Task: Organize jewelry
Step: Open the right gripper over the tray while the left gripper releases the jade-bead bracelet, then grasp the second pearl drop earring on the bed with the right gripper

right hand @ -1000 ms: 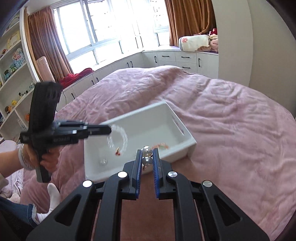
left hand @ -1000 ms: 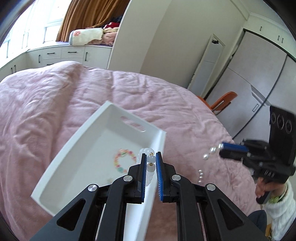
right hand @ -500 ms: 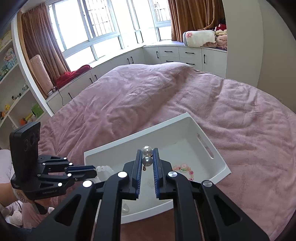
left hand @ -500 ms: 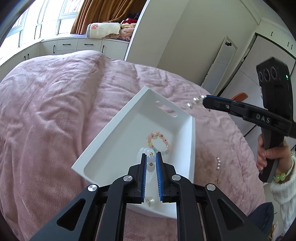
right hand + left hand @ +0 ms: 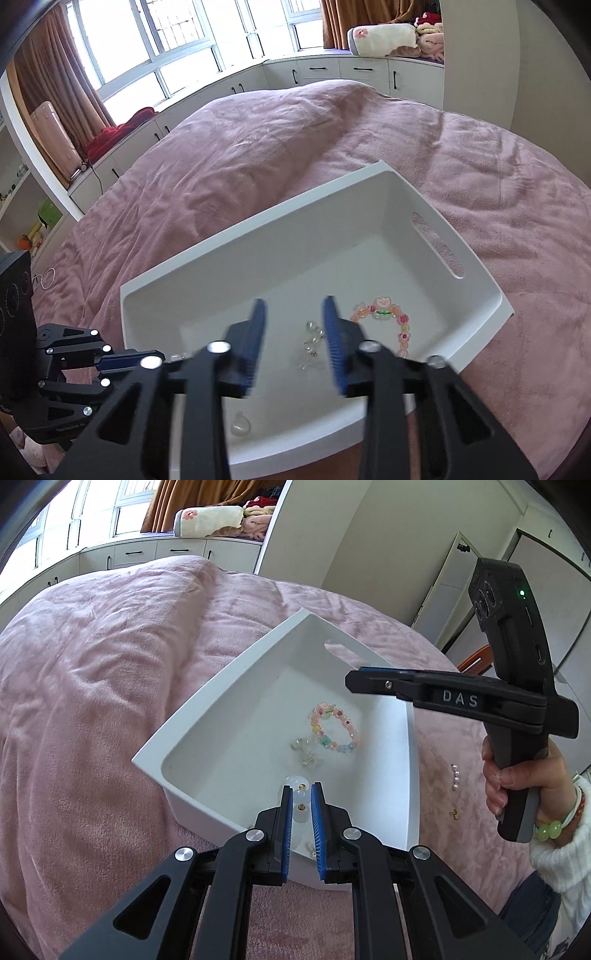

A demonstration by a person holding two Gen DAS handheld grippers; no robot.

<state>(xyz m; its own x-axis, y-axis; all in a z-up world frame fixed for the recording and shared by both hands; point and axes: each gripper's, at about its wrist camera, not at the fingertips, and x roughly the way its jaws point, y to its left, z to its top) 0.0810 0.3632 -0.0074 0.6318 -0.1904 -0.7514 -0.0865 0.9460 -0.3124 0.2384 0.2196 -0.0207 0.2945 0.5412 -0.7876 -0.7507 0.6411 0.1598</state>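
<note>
Right gripper (image 5: 293, 345), jaws just opened and apparently empty, hung over the white tray (image 5: 476, 291); left gripper (image 5: 300, 814) clenched translucent beads (image 5: 300, 801), best released low inside.

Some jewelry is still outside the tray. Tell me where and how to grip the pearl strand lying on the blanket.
Probably pinch the pearl strand mid-length from straight above, jaws across its line: it lies flat and nearly straight on the pink blanket, right of the white tray.
</note>
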